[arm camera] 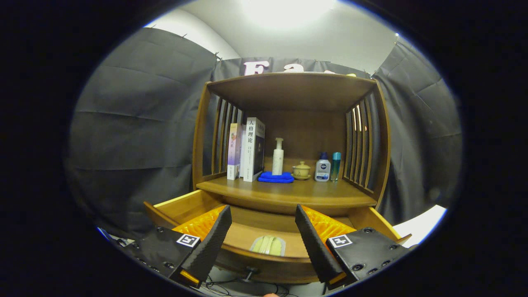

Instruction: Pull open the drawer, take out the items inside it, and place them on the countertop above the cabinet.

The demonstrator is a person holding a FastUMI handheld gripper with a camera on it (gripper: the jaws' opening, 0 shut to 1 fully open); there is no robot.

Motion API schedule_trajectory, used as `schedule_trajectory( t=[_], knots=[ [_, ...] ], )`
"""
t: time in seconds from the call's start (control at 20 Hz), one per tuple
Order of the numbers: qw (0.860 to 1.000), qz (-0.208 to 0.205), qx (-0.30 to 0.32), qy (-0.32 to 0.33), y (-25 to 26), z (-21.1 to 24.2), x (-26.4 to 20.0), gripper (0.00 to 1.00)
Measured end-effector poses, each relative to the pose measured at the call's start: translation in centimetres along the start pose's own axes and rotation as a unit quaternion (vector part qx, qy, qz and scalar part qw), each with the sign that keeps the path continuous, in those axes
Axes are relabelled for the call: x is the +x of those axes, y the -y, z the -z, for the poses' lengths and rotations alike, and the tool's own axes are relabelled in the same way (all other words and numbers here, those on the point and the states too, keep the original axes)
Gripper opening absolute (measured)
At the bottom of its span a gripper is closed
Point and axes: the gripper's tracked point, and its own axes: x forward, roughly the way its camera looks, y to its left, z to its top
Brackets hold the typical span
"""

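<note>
Gripper (262, 225) fingers spread wide and empty above the pulled-out drawer (247, 231), a pale packet (268, 246) lying inside between and just below them.

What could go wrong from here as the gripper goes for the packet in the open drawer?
The gripper hangs open above the drawer. The flat packet lies close against the drawer's front wall, so the fingers may hit the wall or slide off it. The countertop already holds a blue cloth, a lidded cup and bottles, which could be knocked over.
</note>
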Motion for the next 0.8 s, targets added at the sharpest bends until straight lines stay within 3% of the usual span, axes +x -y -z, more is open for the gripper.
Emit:
schedule_trajectory(
  t=[0.4, 0.8],
  knots=[
    [0.994, -0.042, 0.028, -0.098, 0.8, 0.3, 5.1, 0.98],
    [0.959, -0.055, 0.073, -0.268, 2.3, 8.1, 8.6, 0.96]
  ],
)
